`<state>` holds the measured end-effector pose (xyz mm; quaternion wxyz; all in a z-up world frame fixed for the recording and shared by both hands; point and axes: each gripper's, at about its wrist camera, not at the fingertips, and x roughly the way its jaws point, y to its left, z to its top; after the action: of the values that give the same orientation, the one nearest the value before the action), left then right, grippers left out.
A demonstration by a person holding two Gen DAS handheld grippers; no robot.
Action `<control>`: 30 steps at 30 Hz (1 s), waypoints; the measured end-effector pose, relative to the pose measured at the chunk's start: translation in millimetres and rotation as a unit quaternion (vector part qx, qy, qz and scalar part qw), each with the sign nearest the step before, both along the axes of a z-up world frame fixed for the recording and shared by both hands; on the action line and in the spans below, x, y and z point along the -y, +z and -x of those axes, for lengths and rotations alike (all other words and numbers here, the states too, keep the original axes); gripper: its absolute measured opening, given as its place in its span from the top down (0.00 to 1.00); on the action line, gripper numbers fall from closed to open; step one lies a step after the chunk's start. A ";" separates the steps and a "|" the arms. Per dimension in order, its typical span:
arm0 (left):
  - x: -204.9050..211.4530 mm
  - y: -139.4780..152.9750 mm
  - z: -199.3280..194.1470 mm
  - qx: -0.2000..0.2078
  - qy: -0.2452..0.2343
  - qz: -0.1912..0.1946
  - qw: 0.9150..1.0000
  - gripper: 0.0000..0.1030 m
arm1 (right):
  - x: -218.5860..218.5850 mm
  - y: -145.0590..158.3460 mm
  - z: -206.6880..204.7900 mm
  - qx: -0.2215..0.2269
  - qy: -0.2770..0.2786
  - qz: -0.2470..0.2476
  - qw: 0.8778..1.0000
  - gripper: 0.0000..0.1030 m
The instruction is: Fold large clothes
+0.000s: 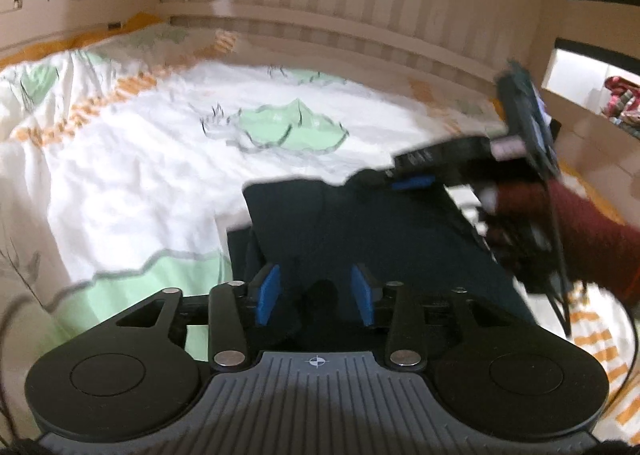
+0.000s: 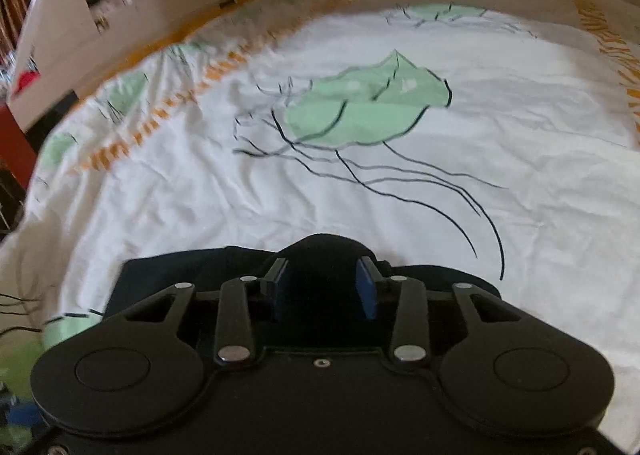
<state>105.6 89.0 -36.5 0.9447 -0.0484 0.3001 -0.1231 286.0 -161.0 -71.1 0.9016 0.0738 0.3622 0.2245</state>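
While a dark navy garment [image 1: 360,227] lies on the leaf-printed bedsheet [image 1: 140,175], a fold of it is bunched between the spread blue pads of the left gripper [image 1: 316,291]. Another dark bulge is flanked by the parted right gripper [image 2: 326,287].

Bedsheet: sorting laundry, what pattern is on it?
White bedsheet with green leaves, black lines, orange border; clearest in right wrist view.

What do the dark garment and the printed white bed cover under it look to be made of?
Dark navy garment: soft matte cloth, probably knit cotton; it bunches between the right gripper without shine. White bed cover with green leaf print: thin woven fabric, likely cotton, matte, with fine sharp creases. Blur leaves the weave uncertain.
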 end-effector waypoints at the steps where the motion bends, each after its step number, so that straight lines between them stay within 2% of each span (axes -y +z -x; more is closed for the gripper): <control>1: -0.8 4.5 -2.0 0.006 0.002 -0.002 1.000 0.60 | 2.7 3.6 4.4 0.007 -0.001 -0.004 1.000 0.53; 4: 2.2 13.2 -12.2 0.020 0.004 -0.017 1.000 0.60 | 9.9 17.8 24.3 0.036 -0.006 -0.012 0.999 0.47; 8: 11.4 10.7 -36.1 0.014 -0.010 -0.032 0.999 0.58 | 15.9 32.1 57.1 0.079 -0.012 0.002 0.997 0.47; 13: 4.0 -18.5 -68.2 -0.041 0.035 -0.056 0.997 0.58 | 17.3 29.7 105.6 0.107 -0.014 0.035 0.993 0.47; 16: -14.4 -38.7 -77.5 -0.079 0.066 -0.055 0.993 0.57 | 2.1 12.1 136.8 0.100 0.023 0.077 0.992 0.45; 18: -26.4 -47.0 -78.5 -0.098 0.072 -0.038 0.992 0.54 | -13.1 0.5 161.6 0.127 0.029 0.127 0.983 0.45; 20: -30.2 -45.7 -75.1 -0.099 0.079 -0.029 0.992 0.54 | -21.8 -1.7 172.7 0.144 0.024 0.144 0.979 0.45; 22: -26.9 -39.1 -72.8 -0.089 0.080 -0.042 0.992 0.55 | -24.5 0.8 170.2 0.141 0.013 0.142 0.980 0.45; 25: -27.3 -28.8 -65.8 -0.074 0.079 -0.039 0.993 0.54 | -17.4 5.7 163.4 0.127 -0.002 0.108 0.986 0.45; 26: -27.9 -25.2 -64.1 -0.068 0.079 -0.039 0.994 0.51 | -14.6 7.5 162.9 0.123 -0.004 0.099 0.988 0.44; 29: -27.2 -15.1 -52.3 -0.056 0.087 -0.039 0.994 0.32 | -10.6 5.4 174.2 0.118 -0.008 0.091 0.989 0.40; 30: -28.0 -12.1 -48.4 -0.053 0.089 -0.036 0.994 0.30 | -10.0 5.1 176.9 0.115 -0.011 0.088 0.989 0.40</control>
<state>154.0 117.0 -48.6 0.9358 -0.0473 0.3484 -0.0252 109.2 -151.0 -66.0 0.9426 -0.0279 0.2739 0.1888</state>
